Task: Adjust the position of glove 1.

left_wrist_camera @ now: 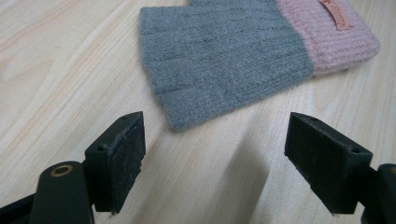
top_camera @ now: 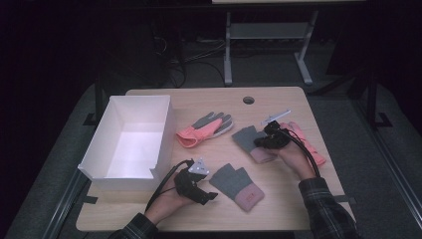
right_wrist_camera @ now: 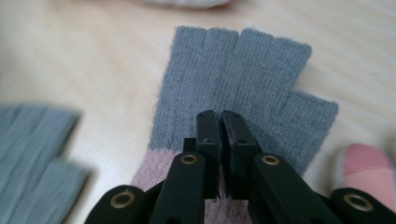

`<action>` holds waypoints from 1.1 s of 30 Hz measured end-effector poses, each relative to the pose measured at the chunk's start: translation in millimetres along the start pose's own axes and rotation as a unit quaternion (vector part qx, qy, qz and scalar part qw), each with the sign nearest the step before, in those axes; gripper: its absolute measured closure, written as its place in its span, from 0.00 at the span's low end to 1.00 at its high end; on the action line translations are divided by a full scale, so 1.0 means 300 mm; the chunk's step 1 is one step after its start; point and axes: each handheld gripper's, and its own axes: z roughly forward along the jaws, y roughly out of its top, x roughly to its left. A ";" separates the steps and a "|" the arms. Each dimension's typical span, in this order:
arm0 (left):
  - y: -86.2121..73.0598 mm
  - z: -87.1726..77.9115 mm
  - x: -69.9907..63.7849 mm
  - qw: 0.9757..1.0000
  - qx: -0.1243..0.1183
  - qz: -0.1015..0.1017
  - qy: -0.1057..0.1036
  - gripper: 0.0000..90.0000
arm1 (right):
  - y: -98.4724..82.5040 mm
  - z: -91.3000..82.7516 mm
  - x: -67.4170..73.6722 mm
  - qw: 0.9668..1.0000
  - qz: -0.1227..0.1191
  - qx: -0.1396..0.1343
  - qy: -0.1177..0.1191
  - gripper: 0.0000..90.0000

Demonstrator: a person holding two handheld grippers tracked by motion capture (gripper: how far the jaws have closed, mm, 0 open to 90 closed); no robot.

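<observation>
- Fingerless knit glove (right_wrist_camera: 243, 79), grey with a pink cuff: lies flat on the wooden table (top_camera: 278, 196) under the right gripper (right_wrist_camera: 220, 122), whose jaws are pressed together over its palm near the cuff; whether any knit is pinched between the pads cannot be told.
- Second fingerless glove (left_wrist_camera: 224, 60), same grey and pink, with a small tag on the cuff: just ahead of the left gripper (left_wrist_camera: 215, 154), apart from it.
- Left gripper: jaws spread wide, bare tabletop between the pads, low over the wood.
- Pink-and-grey full-fingered glove (top_camera: 204, 128): beyond the left gripper, beside the white box (top_camera: 130, 142).
- Pink glove (top_camera: 306, 144): partly under the right hand (top_camera: 291, 157).
</observation>
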 end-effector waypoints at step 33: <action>-0.003 -0.001 0.004 1.000 0.006 0.004 0.000 0.23 | -0.117 0.041 0.124 0.993 0.088 -0.025 -0.080 0.83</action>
